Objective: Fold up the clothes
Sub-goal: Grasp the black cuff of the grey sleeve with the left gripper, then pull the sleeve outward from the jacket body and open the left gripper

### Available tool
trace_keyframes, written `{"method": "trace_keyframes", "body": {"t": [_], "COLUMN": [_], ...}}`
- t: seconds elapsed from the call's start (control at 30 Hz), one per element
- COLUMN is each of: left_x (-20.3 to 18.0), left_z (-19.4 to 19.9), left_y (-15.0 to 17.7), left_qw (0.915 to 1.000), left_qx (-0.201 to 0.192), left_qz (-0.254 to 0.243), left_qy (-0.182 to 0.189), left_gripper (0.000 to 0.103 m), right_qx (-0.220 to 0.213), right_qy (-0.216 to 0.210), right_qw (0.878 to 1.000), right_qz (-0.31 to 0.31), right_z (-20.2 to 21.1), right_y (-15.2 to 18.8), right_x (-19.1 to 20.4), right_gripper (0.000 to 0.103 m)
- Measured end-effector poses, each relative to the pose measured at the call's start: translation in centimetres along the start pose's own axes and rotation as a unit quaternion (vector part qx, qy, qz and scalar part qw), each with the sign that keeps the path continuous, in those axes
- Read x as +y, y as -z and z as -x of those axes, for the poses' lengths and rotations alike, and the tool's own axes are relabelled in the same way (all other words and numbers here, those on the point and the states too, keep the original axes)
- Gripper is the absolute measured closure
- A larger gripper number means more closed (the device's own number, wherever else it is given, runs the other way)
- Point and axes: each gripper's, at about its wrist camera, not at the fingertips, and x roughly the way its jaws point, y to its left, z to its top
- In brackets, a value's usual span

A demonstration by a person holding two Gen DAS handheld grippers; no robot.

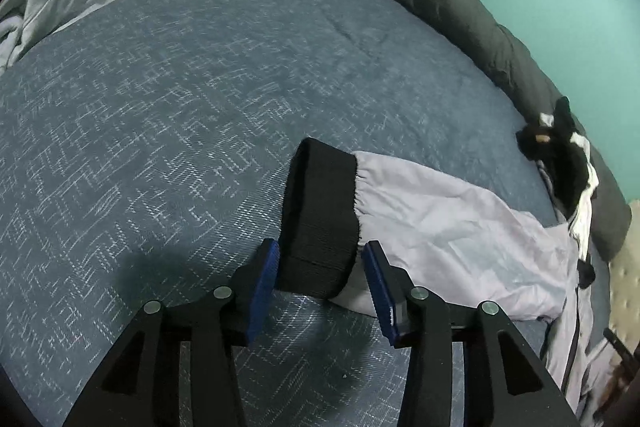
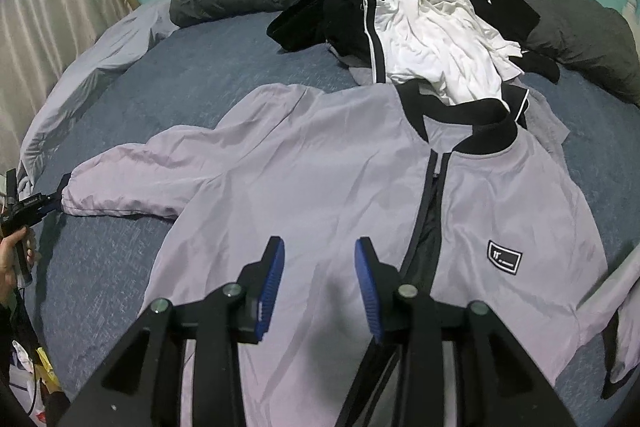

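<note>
Left wrist view has your left hand-held gripper [image 1: 320, 267] straddling the black cuff [image 1: 320, 219] of the grey jacket [image 2: 320, 179], which is spread flat on the bed [image 1: 160, 107]; blue pads apart, not pinching yet. Get both cuff layers before closing. Right hand-held gripper [image 2: 320, 267] hovers half-open and empty over the jacket front.

The left wrist view is angled steeply down, close over the black cuff [image 1: 320, 223] between the left gripper [image 1: 320, 273]. The right wrist view is tilted down over the jacket [image 2: 320, 187] front. Jacket and bed [image 2: 200, 79] are shared.
</note>
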Motion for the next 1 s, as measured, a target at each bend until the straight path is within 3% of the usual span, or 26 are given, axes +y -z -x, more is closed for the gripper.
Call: {"method": "trace_keyframes", "body": {"t": [0.07, 0.17, 0.33, 0.47, 0.73, 1.0], "left_x": [0.0, -0.4, -1.2, -0.3, 2.3, 2.1], "left_z": [-0.1, 0.8, 4.9, 7.5, 5.1, 5.8], "left_y": [0.1, 0.2, 0.4, 1.7, 5.0, 6.6], "left_qw": [1.0, 0.9997, 0.9987, 0.9991, 0.9986, 0.9985], "left_qx": [0.005, 0.003, -0.015, -0.005, 0.044, 0.045], "left_qz": [-0.004, -0.008, -0.032, -0.029, 0.015, 0.022], "left_qy": [0.007, 0.025, 0.035, 0.032, 0.024, 0.021], "left_gripper": [0.082, 0.09, 0.091, 0.091, 0.091, 0.091], "right_qx": [0.002, 0.001, -0.004, -0.007, 0.005, 0.01], "right_qy": [0.001, 0.004, 0.004, 0.001, 0.004, 0.01], "right_qw": [1.0, 1.0, 1.0, 1.0, 1.0, 0.999], "right_qz": [0.003, 0.005, -0.002, -0.006, -0.01, -0.049], "right_z": [0.0, 0.3, 1.1, 1.5, 2.2, 2.3], "right_y": [0.1, 0.1, 0.1, 0.4, 1.5, 2.5], "right_x": [0.2, 0.3, 0.0, -0.3, -1.0, -3.7], "right_gripper": [0.066, 0.066, 0.066, 0.066, 0.066, 0.066]}}
